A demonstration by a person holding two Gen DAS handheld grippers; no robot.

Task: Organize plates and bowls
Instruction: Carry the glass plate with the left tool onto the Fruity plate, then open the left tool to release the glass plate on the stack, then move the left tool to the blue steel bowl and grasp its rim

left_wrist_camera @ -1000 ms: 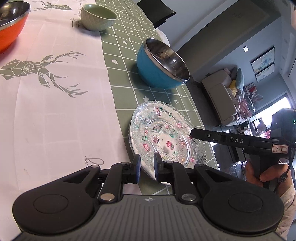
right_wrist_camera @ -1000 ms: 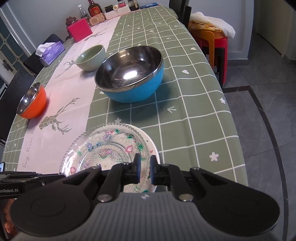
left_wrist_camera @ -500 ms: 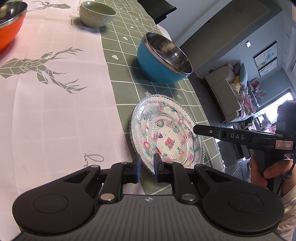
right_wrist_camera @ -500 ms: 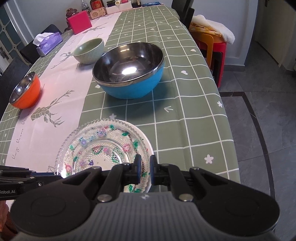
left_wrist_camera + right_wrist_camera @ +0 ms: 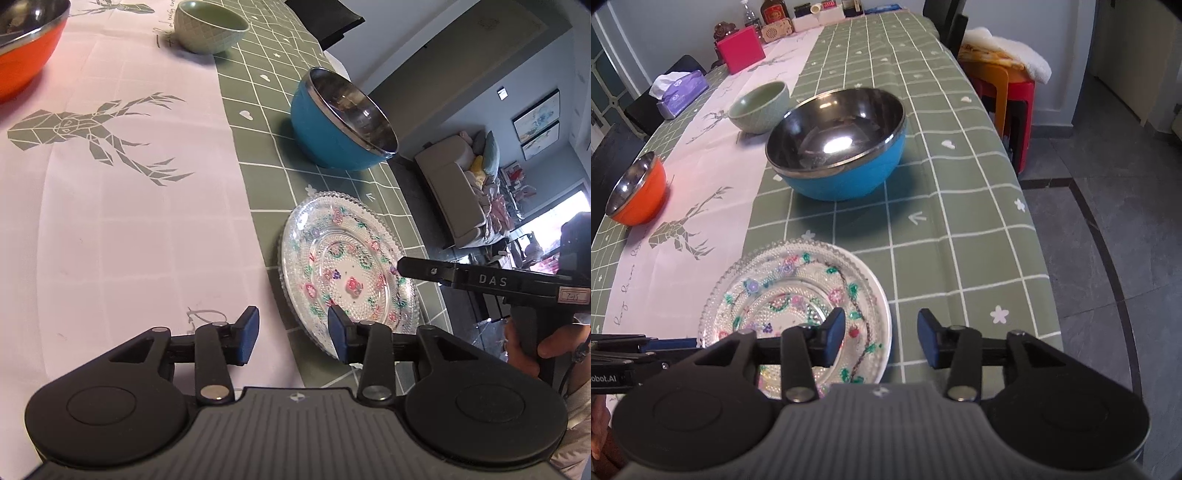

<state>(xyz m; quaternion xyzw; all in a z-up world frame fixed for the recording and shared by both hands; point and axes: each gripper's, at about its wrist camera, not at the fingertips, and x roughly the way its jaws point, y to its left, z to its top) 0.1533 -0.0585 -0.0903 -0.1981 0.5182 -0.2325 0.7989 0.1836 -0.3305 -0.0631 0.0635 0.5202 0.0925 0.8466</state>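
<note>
A clear glass plate with painted flowers (image 5: 347,273) (image 5: 798,299) lies flat on the green tablecloth near the table's front edge. My left gripper (image 5: 291,334) is open just short of the plate's near rim. My right gripper (image 5: 882,341) is open over the plate's right rim and holds nothing; its side shows in the left wrist view (image 5: 480,282). Beyond the plate stands a blue steel-lined bowl (image 5: 836,144) (image 5: 340,122). A small green bowl (image 5: 761,107) (image 5: 210,26) and an orange bowl (image 5: 637,195) (image 5: 22,48) stand farther off.
A tissue pack (image 5: 681,92), a pink box (image 5: 740,50) and bottles stand at the table's far end. Stacked red and orange stools (image 5: 1008,92) stand right of the table. The table edge (image 5: 1034,258) drops to a grey tiled floor.
Both grippers have opened; they were shut at the plate's rim before. The plate now lies flat on the cloth, and both grippers have drawn back slightly.
</note>
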